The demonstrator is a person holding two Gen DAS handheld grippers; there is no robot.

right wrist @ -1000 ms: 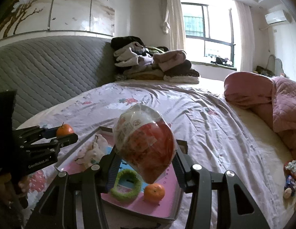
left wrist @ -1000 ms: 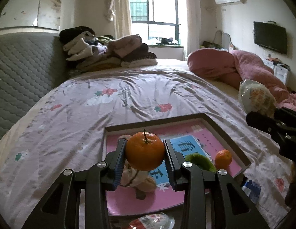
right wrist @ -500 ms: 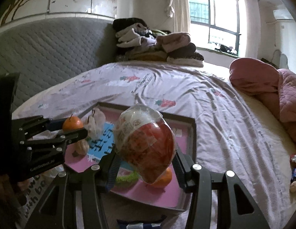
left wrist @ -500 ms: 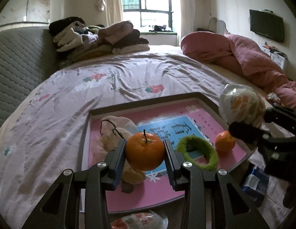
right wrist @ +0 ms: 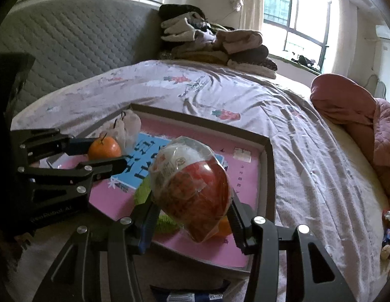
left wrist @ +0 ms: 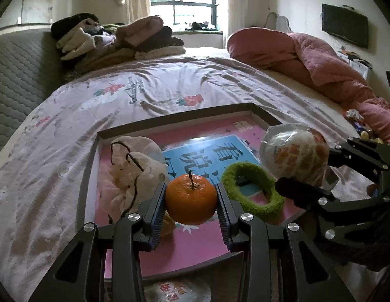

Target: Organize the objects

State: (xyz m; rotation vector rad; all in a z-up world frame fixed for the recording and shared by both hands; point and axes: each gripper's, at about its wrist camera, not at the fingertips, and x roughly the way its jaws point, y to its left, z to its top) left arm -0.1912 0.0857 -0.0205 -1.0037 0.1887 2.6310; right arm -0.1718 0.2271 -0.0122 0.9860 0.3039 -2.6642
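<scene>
My left gripper [left wrist: 191,202] is shut on a stemmed orange [left wrist: 191,198] and hovers over the near part of a pink tray with a dark rim [left wrist: 169,122]. In the right wrist view the same orange [right wrist: 104,148] sits in that gripper at the left. My right gripper [right wrist: 192,202] is shut on an egg-shaped snack in clear wrap [right wrist: 192,188], above the tray's right side [right wrist: 268,176]. In the tray lie a white drawstring pouch [left wrist: 129,171], a green fuzzy ring [left wrist: 252,191] and a second small orange [right wrist: 223,226], mostly hidden behind the egg.
The tray rests on a lilac bed sheet [left wrist: 144,93]. Folded clothes [left wrist: 114,40] are piled at the headboard [right wrist: 69,45], and a pink quilt [left wrist: 308,60] lies at the right. A blue packet [right wrist: 189,295] and a wrapped snack [left wrist: 174,289] lie at the tray's near edge.
Both grippers have come down and closer over the tray, each keeping its load. In the left view, the right gripper with the egg now covers the small orange in the tray.
</scene>
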